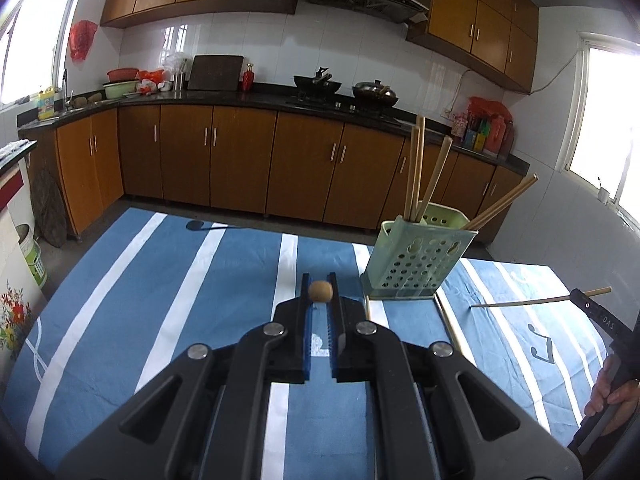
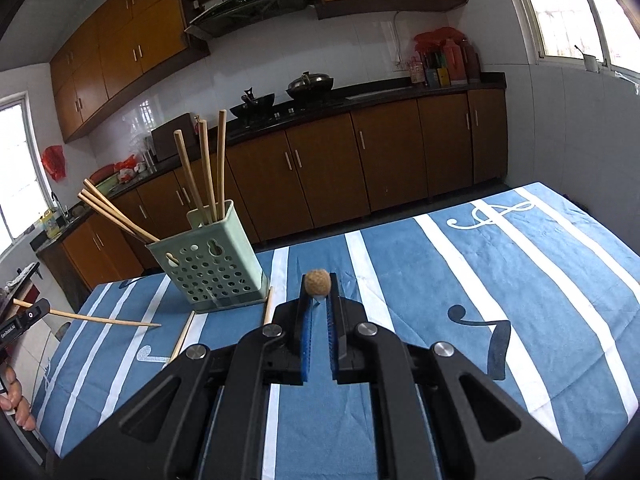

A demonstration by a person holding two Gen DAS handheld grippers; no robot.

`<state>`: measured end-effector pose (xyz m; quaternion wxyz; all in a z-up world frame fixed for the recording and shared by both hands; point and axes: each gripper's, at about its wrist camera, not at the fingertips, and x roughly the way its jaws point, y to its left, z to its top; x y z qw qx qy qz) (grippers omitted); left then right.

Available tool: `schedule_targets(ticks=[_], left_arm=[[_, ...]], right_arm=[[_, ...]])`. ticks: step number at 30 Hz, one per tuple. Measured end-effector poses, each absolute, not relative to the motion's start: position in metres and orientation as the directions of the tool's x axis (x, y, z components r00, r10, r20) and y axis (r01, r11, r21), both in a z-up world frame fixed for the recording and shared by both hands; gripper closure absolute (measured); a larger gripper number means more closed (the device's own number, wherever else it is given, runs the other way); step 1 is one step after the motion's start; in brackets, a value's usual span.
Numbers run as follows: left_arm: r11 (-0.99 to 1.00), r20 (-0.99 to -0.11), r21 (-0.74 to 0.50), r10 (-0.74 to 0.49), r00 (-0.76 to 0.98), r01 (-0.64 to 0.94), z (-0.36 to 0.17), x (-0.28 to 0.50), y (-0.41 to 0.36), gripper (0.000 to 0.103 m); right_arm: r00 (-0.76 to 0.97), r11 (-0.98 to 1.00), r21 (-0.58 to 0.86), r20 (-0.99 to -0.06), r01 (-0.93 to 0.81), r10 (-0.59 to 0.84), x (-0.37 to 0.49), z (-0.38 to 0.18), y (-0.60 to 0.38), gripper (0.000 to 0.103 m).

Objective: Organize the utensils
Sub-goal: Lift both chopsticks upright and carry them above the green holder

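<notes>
Blue cloth (image 1: 180, 280) with white stripes covers the desk under both of my tools. Farthest left, my left claw (image 1: 319, 277) is clenched on one wooden chopstick, the left chopstick (image 2: 108, 321). From its own camera I see only the round butt end pinched between the blue pads. From the other camera the shaft sticks out sideways over the cloth, clear of the surface, with its thin tip pointing toward the holder. The hand (image 2: 16, 400) gripping that tool shows at the frame's edge.

Just right of that tip, two loose chopsticks (image 2: 182, 336) lie flat on the cloth, close to the base of the holder, one on either side of its near corner.

The holder (image 1: 416, 268), a pale green perforated caddy, stands upright on the desk between my two claws. Three standing chopsticks (image 1: 416, 168) rise nearly vertical from its rear compartment. A few leaning chopsticks (image 1: 500, 202) tilt out over the rim from the other compartment.

Farther right, my right claw (image 2: 318, 274) is also clamped tight, on the right chopstick (image 1: 528, 302). Again the butt end sits between the pads in its own view. The left camera shows the stick held roughly level above the cloth, tip toward the holder but apart from it.
</notes>
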<state>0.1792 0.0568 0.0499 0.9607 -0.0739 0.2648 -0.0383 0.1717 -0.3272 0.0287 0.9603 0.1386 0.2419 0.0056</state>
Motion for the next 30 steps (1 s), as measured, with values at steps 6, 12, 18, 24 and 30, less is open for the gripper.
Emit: schedule_targets(ticks=[6, 12, 18, 24, 30], left_arm=[[0.988, -0.476, -0.14, -0.13, 0.87, 0.071, 0.069, 0.179, 0.05, 0.096], [0.982, -0.407, -0.128, -0.178, 0.896, 0.136, 0.104, 0.173, 0.034, 0.096], [0.968, -0.33, -0.16, -0.236, 0.914, 0.192, 0.141, 0.175, 0.017, 0.096], [0.957, -0.23, -0.2, -0.255, 0.939, 0.211, 0.177, 0.187, -0.004, 0.096], [0.969, -0.164, -0.177, -0.2, 0.966, 0.171, 0.195, 0.212, -0.026, 0.096]], right_arm=[[0.9, 0.96, 0.278, -0.428, 0.04, 0.086, 0.171, 0.046, -0.329, 0.096], [0.924, 0.954, 0.3, -0.36, -0.015, 0.128, 0.17, 0.078, -0.325, 0.096], [0.945, 0.926, 0.363, -0.253, -0.106, 0.207, 0.168, 0.117, -0.318, 0.096], [0.961, 0.918, 0.359, -0.146, -0.17, 0.235, 0.177, 0.151, -0.301, 0.096], [0.971, 0.928, 0.334, -0.111, -0.163, 0.211, 0.21, 0.164, -0.28, 0.096]])
